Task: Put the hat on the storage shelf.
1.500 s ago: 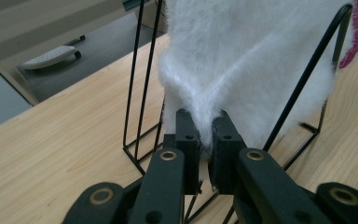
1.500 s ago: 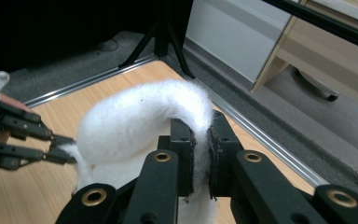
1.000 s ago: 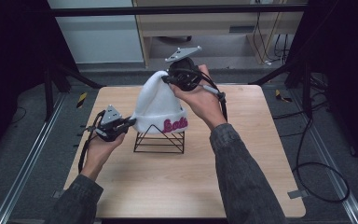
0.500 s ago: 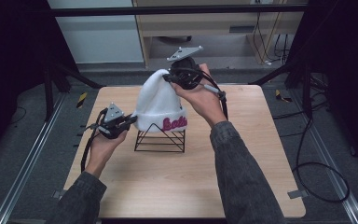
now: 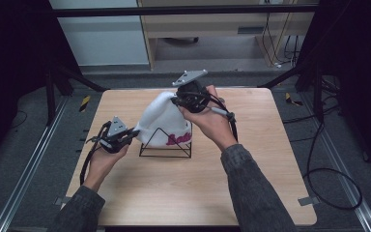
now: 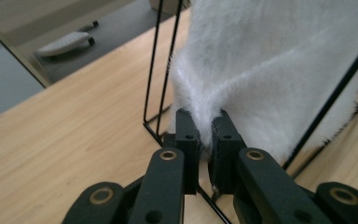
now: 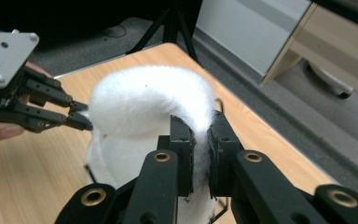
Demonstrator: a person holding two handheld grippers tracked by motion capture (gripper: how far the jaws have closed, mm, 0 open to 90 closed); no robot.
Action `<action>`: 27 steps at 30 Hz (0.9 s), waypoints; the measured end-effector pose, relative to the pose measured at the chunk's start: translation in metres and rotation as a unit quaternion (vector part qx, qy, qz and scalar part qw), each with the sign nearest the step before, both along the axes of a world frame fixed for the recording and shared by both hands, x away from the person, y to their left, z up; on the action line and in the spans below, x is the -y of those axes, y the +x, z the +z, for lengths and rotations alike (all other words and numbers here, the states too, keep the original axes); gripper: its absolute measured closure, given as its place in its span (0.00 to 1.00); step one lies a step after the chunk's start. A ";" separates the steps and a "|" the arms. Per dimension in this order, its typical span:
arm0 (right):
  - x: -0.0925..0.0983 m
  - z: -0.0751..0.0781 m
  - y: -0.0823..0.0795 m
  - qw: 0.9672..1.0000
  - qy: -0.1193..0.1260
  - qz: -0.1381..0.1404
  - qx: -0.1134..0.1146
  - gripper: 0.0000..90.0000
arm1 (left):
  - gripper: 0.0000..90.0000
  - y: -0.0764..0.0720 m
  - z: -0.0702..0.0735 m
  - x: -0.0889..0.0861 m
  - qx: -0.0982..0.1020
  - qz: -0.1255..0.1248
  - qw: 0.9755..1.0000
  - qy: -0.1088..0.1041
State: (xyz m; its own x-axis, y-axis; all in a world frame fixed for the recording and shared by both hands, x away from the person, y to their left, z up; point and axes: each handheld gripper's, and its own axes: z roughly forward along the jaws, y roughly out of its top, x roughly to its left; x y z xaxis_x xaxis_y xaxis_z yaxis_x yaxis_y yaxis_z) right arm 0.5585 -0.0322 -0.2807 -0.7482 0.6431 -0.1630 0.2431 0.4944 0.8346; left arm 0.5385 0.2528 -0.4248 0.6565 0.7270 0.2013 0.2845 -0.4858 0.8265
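Hat (image 5: 162,121) sits over wire stand (image 5: 165,147): your left gripper (image 5: 134,133) clamps its lower hem, right gripper (image 5: 175,100) clamps its crown above.

A fluffy white beanie (image 5: 162,121) with pink lettering sits draped over a black wire stand (image 5: 165,147).

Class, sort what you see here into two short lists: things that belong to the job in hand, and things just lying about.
Belongs to the job:
- white fluffy hat, draped over the stand
- black wire stand
- left tongs, pinching the hat's lower edge
- right tongs, pinching the hat's top

Just lying about:
- black cables on the floor
- wooden cabinet behind the table
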 end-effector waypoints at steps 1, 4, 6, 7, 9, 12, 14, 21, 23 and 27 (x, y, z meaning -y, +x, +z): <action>0.000 -0.003 -0.001 1.000 0.000 0.000 -0.002 0.92 | 0.93 0.000 0.000 -0.001 -0.002 -0.001 1.000 0.002; -0.001 -0.010 -0.001 1.000 -0.001 -0.001 -0.011 0.92 | 0.93 0.000 -0.001 -0.002 -0.009 -0.002 1.000 0.008; -0.001 -0.012 -0.002 1.000 -0.004 0.000 -0.015 0.92 | 0.93 0.000 -0.002 -0.003 -0.016 -0.005 1.000 0.011; -0.001 -0.013 -0.002 1.000 -0.004 0.001 -0.017 0.92 | 0.93 -0.001 -0.003 -0.004 -0.019 -0.006 1.000 0.011; -0.002 -0.015 -0.003 1.000 -0.006 -0.001 -0.019 0.92 | 0.93 -0.003 -0.004 -0.003 -0.021 -0.010 1.000 0.012; -0.001 -0.018 -0.005 1.000 -0.006 0.000 -0.024 0.92 | 0.93 -0.005 -0.007 -0.002 -0.026 -0.013 0.999 0.015; -0.001 -0.020 -0.005 1.000 -0.007 0.000 -0.026 0.92 | 0.93 -0.007 -0.009 -0.004 -0.029 -0.014 0.999 0.014; -0.003 -0.030 -0.004 0.999 -0.014 -0.001 -0.040 0.91 | 0.93 -0.009 -0.015 -0.006 -0.041 -0.011 0.999 0.012; -0.004 -0.032 -0.004 0.999 -0.012 0.001 -0.044 0.91 | 0.93 -0.009 -0.016 -0.006 -0.045 -0.011 0.999 0.015; -0.008 -0.034 -0.005 0.999 -0.017 0.007 -0.049 0.90 | 0.93 -0.008 -0.018 -0.006 -0.054 -0.011 0.998 0.020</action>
State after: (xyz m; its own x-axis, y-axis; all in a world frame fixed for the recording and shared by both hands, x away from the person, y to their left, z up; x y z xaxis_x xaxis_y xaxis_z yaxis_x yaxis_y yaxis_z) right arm 0.5537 -0.0246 -0.3148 -0.7705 0.6281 -0.1089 0.3165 0.5252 0.7899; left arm 0.5303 0.2587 -0.4430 0.6914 0.7050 0.1575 0.3600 -0.5253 0.7710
